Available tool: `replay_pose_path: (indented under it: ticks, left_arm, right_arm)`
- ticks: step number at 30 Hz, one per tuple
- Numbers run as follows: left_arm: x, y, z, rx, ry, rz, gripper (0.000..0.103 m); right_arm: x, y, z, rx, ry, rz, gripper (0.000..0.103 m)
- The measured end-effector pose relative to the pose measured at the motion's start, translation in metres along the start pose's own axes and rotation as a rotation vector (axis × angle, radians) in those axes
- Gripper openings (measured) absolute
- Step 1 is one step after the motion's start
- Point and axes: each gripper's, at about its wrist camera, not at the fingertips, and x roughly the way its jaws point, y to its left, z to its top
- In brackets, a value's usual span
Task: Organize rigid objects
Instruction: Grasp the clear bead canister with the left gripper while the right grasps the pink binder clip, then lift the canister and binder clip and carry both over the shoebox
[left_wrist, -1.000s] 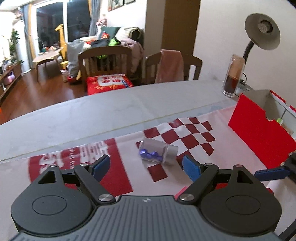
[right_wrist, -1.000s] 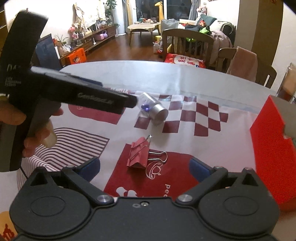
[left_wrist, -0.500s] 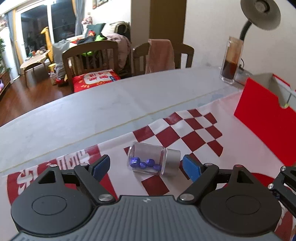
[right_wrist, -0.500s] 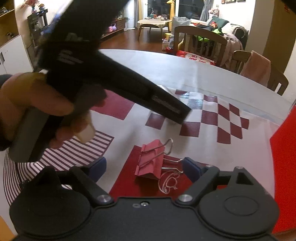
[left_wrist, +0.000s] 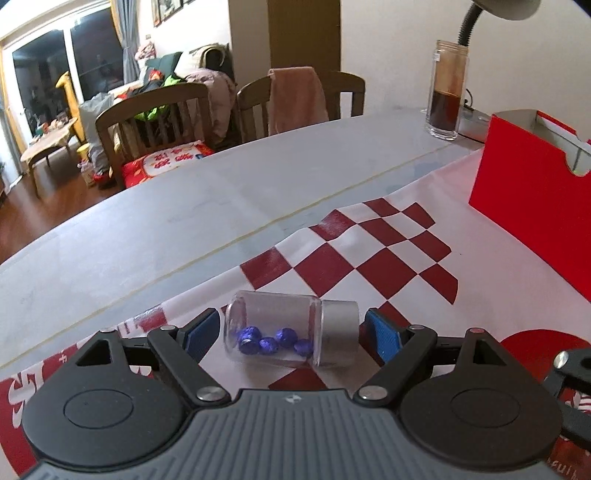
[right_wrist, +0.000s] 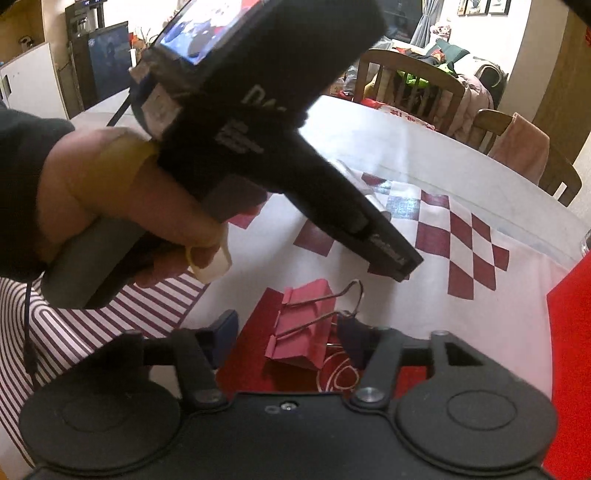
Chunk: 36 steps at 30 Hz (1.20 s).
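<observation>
A clear glass vial (left_wrist: 284, 332) with a silver cap and blue beads inside lies on its side on the red-and-white cloth. My left gripper (left_wrist: 291, 334) is open with the vial lying between its blue pads, a small gap on each side. A red binder clip (right_wrist: 301, 325) lies on the cloth. My right gripper (right_wrist: 288, 332) is partly closed around the clip, its right pad at the wire handles, its left pad a little apart. The left gripper's body and the hand holding it (right_wrist: 229, 155) fill the upper left of the right wrist view and hide the vial there.
A red open box (left_wrist: 532, 192) stands at the right on the table (left_wrist: 184, 221). A tall glass of dark liquid (left_wrist: 447, 96) and a desk lamp stand behind it. Wooden chairs (left_wrist: 155, 125) stand beyond the far edge.
My left gripper moved forward and down until the vial lies between its pads. My right gripper advanced onto the binder clip and its pads narrowed toward it.
</observation>
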Motion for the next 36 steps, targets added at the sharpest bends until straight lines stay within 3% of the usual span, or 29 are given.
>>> replay_pose_path:
  ticks: [4, 8, 20, 36]
  left_arm:
    - [0.003, -0.004, -0.001, 0.025, -0.004, 0.003, 0.086]
    - [0.004, -0.005, -0.003, 0.031, 0.000, 0.004, 0.071]
    - [-0.007, -0.005, -0.003, -0.013, 0.018, 0.025, 0.068]
    - [-0.087, 0.001, -0.010, -0.105, -0.020, -0.001, 0.068]
  right_arm:
    - [0.001, 0.000, -0.003, 0.016, -0.013, -0.003, 0.049]
    - [-0.001, -0.001, -0.003, 0.035, -0.017, 0.006, 0.034]
    - [-0.015, -0.014, -0.012, 0.105, -0.024, -0.027, 0.032]
    - [-0.101, -0.047, -0.024, 0.251, -0.100, -0.033, 0.032]
